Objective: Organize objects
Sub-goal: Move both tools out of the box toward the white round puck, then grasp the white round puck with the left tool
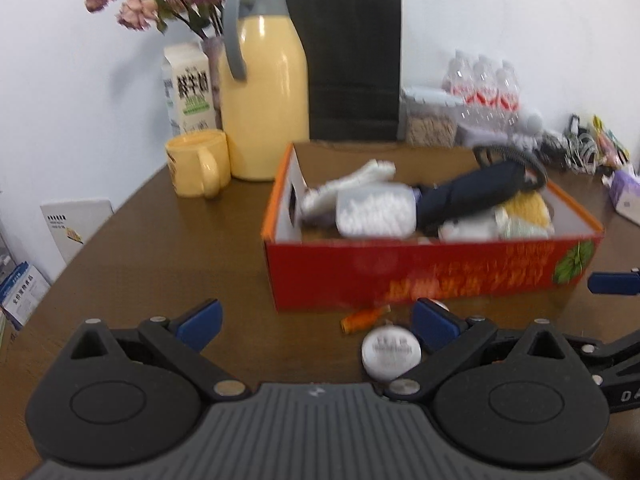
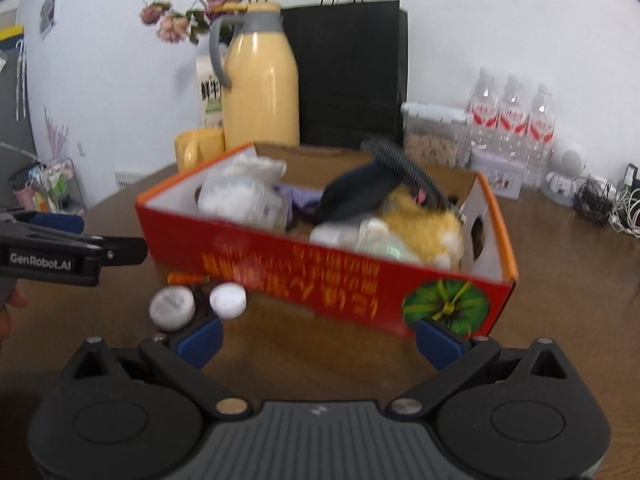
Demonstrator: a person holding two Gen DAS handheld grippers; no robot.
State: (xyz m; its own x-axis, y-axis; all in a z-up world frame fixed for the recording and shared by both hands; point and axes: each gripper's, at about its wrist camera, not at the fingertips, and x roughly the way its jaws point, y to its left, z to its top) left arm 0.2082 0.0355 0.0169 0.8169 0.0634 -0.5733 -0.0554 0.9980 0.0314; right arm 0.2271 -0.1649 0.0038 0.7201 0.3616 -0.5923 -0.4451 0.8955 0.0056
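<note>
A red cardboard box [image 1: 432,268] [image 2: 320,276] sits mid-table, holding a dark folded umbrella [image 1: 476,194] [image 2: 360,192], a clear tub of white cotton buds [image 1: 376,214], white cloth and a yellow fluffy thing [image 2: 424,224]. In front of the box lie a round silver tin [image 1: 391,353] [image 2: 172,306], a white round cap [image 2: 228,299] and a small orange tube [image 1: 362,317] [image 2: 186,279]. My left gripper [image 1: 316,326] is open and empty, its right finger beside the tin. My right gripper [image 2: 318,340] is open and empty, just before the box's front wall.
At the back stand a yellow thermos jug [image 1: 262,92], a yellow mug [image 1: 198,163], a milk carton [image 1: 186,90], dried flowers, a black paper bag [image 1: 352,64], a food container [image 2: 432,136] and water bottles [image 2: 512,124]. Cables [image 2: 604,200] lie far right. Booklets sit at the left table edge.
</note>
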